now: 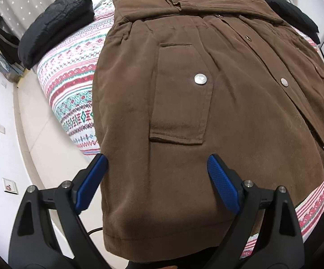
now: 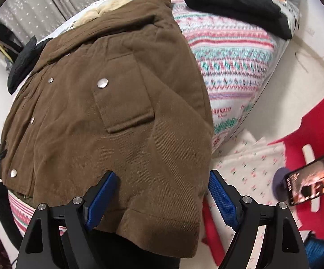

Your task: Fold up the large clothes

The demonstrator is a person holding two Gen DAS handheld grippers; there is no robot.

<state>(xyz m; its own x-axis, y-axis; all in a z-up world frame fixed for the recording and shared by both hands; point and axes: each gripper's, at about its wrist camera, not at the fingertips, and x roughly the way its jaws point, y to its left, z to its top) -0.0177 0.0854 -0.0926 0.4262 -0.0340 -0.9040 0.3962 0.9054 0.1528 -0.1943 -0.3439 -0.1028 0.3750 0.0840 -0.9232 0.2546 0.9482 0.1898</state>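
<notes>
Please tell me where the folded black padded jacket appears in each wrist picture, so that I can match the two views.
Left wrist view: the folded black padded jacket lies upper left, on the patterned bed cover.
Right wrist view: only a dark, partly hidden piece shows at the left edge, behind the coat.
Shared landmark: the brown corduroy coat.

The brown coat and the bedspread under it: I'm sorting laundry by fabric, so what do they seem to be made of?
The brown coat looks like fine-ribbed corduroy, matte: thin diagonal ridges show near its hem in the right wrist view. Its snaps look like shiny metal. The cream collar lining seems fleecy, though it is too blurred to confirm. The bedspread looks like printed woven cloth, possibly cotton; its bands lie flat, not knitted.
</notes>
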